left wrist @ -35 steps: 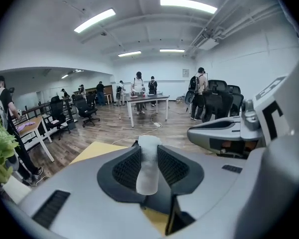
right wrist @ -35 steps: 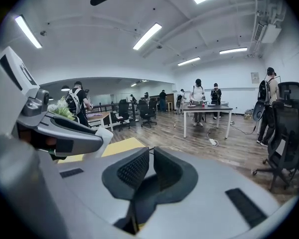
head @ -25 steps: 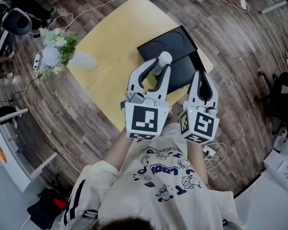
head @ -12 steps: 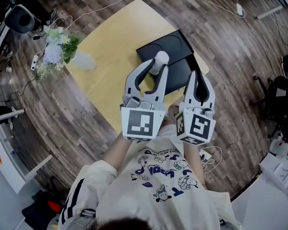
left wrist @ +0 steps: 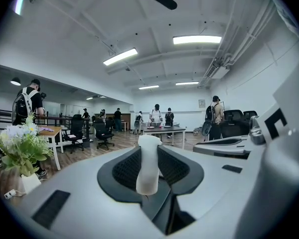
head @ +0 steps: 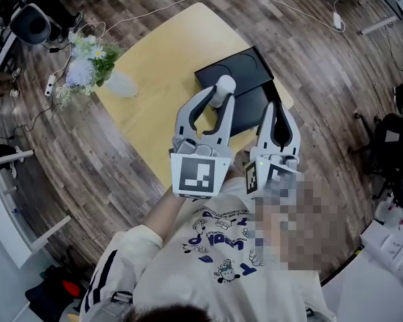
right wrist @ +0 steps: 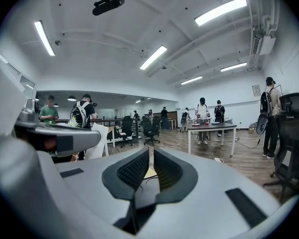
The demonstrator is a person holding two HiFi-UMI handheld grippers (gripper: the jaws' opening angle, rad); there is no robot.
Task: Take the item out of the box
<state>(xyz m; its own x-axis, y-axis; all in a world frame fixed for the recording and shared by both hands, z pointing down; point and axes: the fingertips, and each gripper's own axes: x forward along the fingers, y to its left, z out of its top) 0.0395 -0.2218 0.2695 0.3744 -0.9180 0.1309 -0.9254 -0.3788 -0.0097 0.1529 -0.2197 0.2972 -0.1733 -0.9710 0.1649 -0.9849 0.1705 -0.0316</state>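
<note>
My left gripper (head: 221,98) is shut on a white, rounded cylinder item (head: 222,90), held above the black box (head: 256,100). The box lies open on the yellow table (head: 161,59), with its black lid (head: 234,64) beside it at the far side. In the left gripper view the white item (left wrist: 149,166) stands upright between the black pads (left wrist: 125,169) of the left gripper (left wrist: 149,158). My right gripper (head: 279,107) hovers over the box's right part, shut with nothing in it. In its own view the right gripper (right wrist: 149,156) shows only a thin slit between its pads.
A vase of white flowers (head: 87,60) stands at the table's left corner. Cables run over the wooden floor (head: 322,39). A dark office chair (head: 397,139) is at the right. Both gripper views look level into an office with desks, chairs and people far off.
Both grippers have risen a little above the box. The left one holds the white item all the while. The right one stays shut.
</note>
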